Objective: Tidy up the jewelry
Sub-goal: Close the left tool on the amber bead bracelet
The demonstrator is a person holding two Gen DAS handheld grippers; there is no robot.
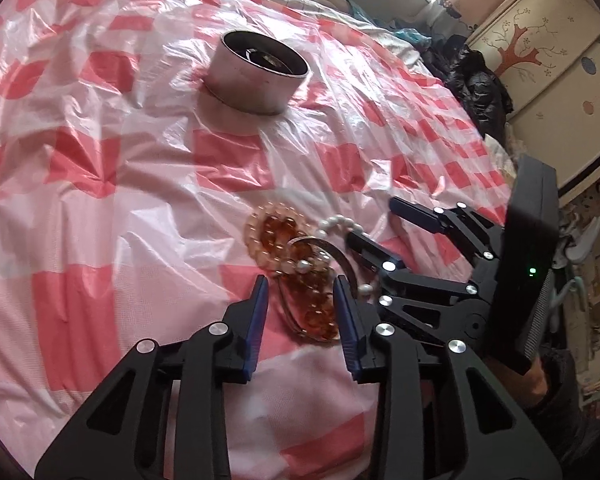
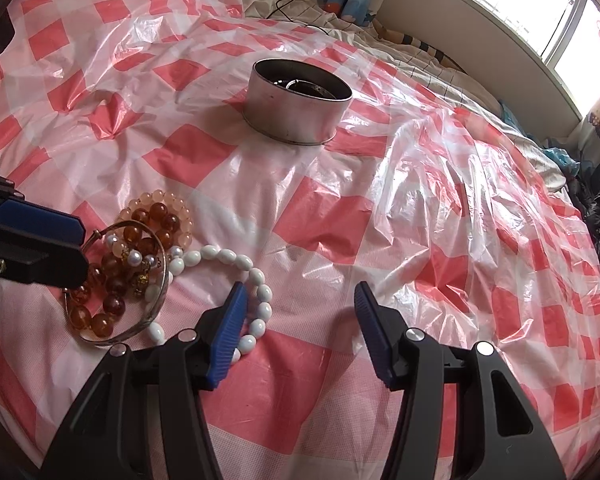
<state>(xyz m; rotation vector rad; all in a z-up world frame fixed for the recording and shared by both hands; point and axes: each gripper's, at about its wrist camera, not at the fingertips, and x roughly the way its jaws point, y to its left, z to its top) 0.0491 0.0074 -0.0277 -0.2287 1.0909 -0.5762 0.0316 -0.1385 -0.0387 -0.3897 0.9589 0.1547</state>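
Bedroom setting, with a bed covered by a crinkly pink-and-white checkered plastic sheet (image 2: 324, 216) that's carrying everything. Daylight is coming in from a window (image 2: 540, 8) past the far edge of the bed, and a cream cabinet (image 1: 548, 64) painted with a red tree is standing off the right side next to a heap of dark clothes (image 1: 476, 80).

A round metal tin (image 2: 300, 100) is sitting upright and open toward the far middle of the sheet, with something dark and shiny lying inside it, too murky to make out. It's well apart from the jewelry.

The jewelry is piled near the front edge of the sheet: an amber bead bracelet (image 2: 112, 280), a pale peach bead bracelet (image 2: 168, 208) tucked under it on the far side, a thin silver bangle (image 2: 156, 304) looping around the amber beads, a few small pearls (image 2: 140, 258) in the middle, and a white oval-bead bracelet (image 2: 236, 264) lying just beside the pile on its right, touching it.

The left gripper (image 1: 300, 292) is hovering low over the pile with its blue pads spread apart, the amber beads and bangle sitting right between them, not pinched.

The right gripper (image 2: 300, 296) is also spread wide, released, holding nothing. Its left finger (image 2: 228, 336) is overlapping the near loop of the white bracelet, while the other finger is over bare sheet.
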